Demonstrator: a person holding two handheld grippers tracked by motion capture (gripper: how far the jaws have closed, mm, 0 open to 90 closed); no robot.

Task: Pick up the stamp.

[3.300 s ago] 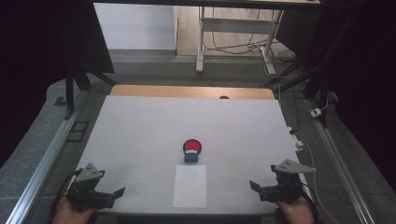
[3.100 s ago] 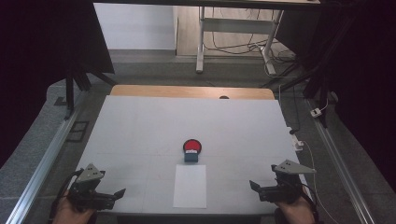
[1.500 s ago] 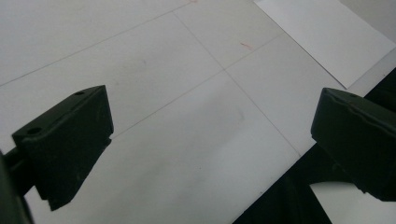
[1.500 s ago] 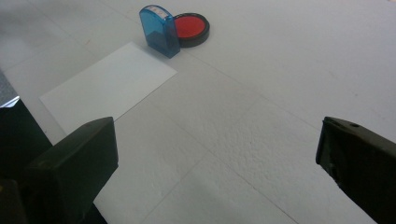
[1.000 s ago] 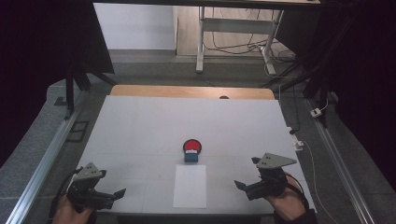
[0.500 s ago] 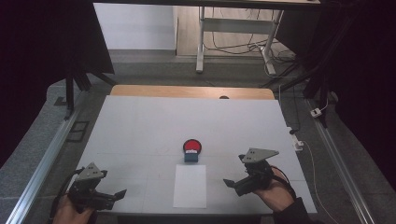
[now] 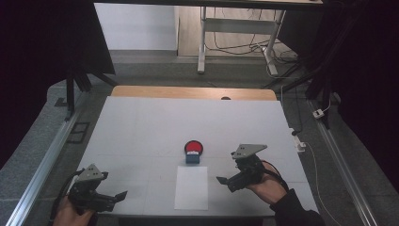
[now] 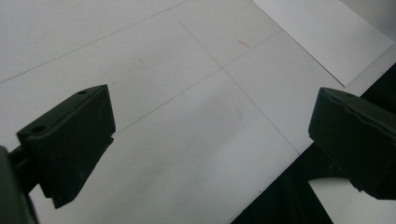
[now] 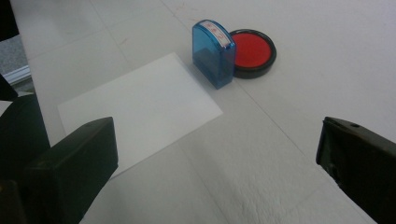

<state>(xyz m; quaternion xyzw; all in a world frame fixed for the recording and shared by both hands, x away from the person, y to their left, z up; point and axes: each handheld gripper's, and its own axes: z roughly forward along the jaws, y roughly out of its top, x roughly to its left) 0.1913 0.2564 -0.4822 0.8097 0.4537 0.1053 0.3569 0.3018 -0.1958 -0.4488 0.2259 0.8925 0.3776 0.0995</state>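
- Blue translucent stamp point(image 9: 213, 54) stands upright on the table point(image 7: 141, 122), ahead of the right tongs point(image 9: 217, 175) and slightly to their left in the right gripper view; nothing touches it.
- Red ink pad point(image 9: 252, 52) in a black round case lies just behind the stamp on its far side from the right tongs, touching it or very nearly so; contact cannot be confirmed.
- White paper sheet point(image 9: 140, 109) lies flat on the table, directly before the left jaw of the right tongs; its far corner ends just short of the stamp's base.
- Right tongs: jaws spread wide, nothing between them, aimed toward the stamp and held above the table surface. In the high view the right tongs point(image 7: 225, 181) sit just beside the sheet's right edge, the stamp point(image 7: 192, 157) up and to the left of them.
- Left tongs point(image 8: 210, 154): jaws spread wide, nothing held, over bare table near its front edge. A corner of the paper sheet point(image 8: 327, 35) lies ahead and to the right of them.
- In the high view the left tongs point(image 7: 120, 197) are well apart from the stamp, with the sheet point(image 7: 191, 187) lying between the two tongs.
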